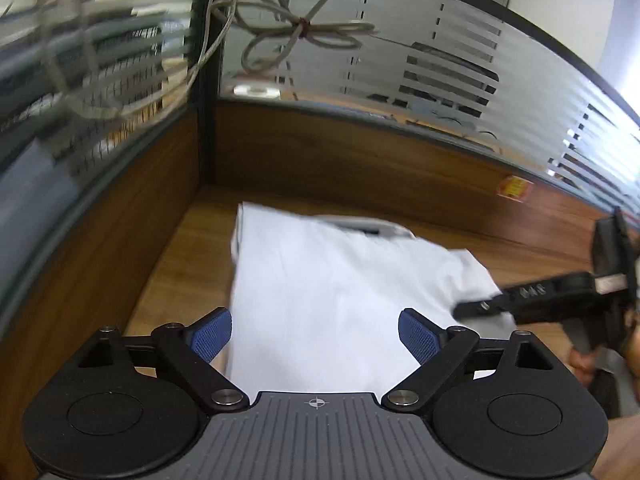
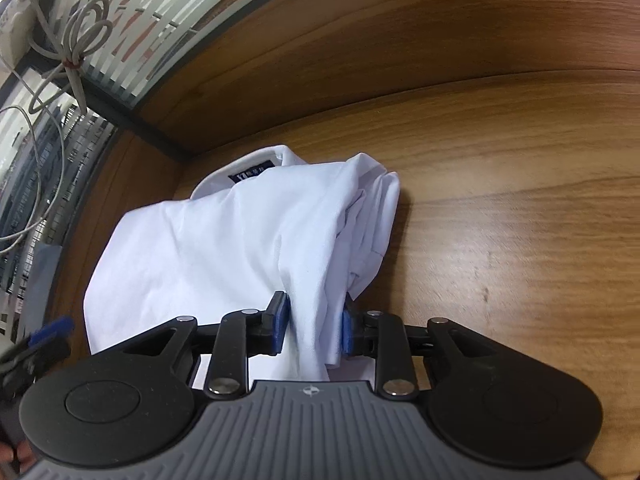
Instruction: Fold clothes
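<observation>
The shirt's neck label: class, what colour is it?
Dark navy blue with white lettering on the neck label; the right wrist view shows it best.

An office cubicle is indicated by a wood-laminate desk (image 2: 500,200), striped frosted-glass partitions (image 1: 460,60), and bundled cables (image 1: 304,28) hung above.

A wood-grain counter (image 2: 500,208) is seen, closed in at the back and at one side by low wooden partition panels (image 1: 360,160) that meet in a corner. Above the panels, glazing with horizontal frosted stripes (image 1: 460,60) is fitted, divided by a dark vertical post (image 1: 206,72). A bundle of grey cable (image 1: 304,28), looped and tied at its middle with a red band, is hung against the glass near the post, and more cable is trailed down to the side. A red and yellow sticker (image 1: 515,188) is stuck on the back panel. A white device (image 2: 14,28) is seen beside the cable loops, its kind not discernible.
</observation>
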`<state>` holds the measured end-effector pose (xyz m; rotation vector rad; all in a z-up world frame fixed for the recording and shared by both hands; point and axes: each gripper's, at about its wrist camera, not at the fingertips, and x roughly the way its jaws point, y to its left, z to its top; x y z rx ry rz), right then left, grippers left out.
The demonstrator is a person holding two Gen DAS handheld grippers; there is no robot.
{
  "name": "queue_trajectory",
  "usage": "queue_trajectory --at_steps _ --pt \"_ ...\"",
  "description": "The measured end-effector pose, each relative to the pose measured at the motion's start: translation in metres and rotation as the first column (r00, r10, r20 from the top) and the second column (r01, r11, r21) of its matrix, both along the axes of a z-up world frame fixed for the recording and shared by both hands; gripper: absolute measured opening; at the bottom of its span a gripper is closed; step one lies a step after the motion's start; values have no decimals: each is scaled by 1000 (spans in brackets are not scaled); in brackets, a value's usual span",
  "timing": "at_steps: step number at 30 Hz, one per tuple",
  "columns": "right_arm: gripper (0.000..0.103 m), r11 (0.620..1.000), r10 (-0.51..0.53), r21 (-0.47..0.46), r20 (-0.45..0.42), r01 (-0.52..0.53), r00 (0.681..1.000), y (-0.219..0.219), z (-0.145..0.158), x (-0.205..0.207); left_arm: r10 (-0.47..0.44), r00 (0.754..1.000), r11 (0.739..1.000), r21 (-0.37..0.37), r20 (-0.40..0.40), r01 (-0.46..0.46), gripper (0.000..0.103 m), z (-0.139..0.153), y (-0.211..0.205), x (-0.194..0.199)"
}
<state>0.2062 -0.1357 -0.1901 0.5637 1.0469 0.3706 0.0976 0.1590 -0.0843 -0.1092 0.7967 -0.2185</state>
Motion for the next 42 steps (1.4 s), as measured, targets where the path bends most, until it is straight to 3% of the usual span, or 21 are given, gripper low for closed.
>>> queue_trajectory --at_steps 11,14,17,22,34,38,42 --pt "42 1000 -6 -27 -22 6 1000 11 -1 -17 -64 989 998 -38 -136 59 76 -42 -13 -36" --pt "43 1000 -12 -23 -32 11 999 14 -1 -18 -30 975 998 -62 -221 17 70 -62 -7 -22" --pt "43 1000 -19 -24 -36 18 999 19 -2 -13 3 969 990 -133 -247 -37 70 -68 0 -8" --pt "43 1000 -21 -9 -21 21 1000 29 -4 7 65 977 991 -101 -202 -87 66 -65 9 14" --pt "43 999 43 -13 32 -42 999 65 1 71 201 972 978 -35 -120 -206 67 -61 36 85" --pt "45 997 68 -23 50 -67 996 74 4 88 207 971 976 -40 -122 -214 70 -62 37 95" --pt "45 995 91 -43 76 -88 993 78 11 97 180 982 983 -21 -59 -182 60 -43 31 86"
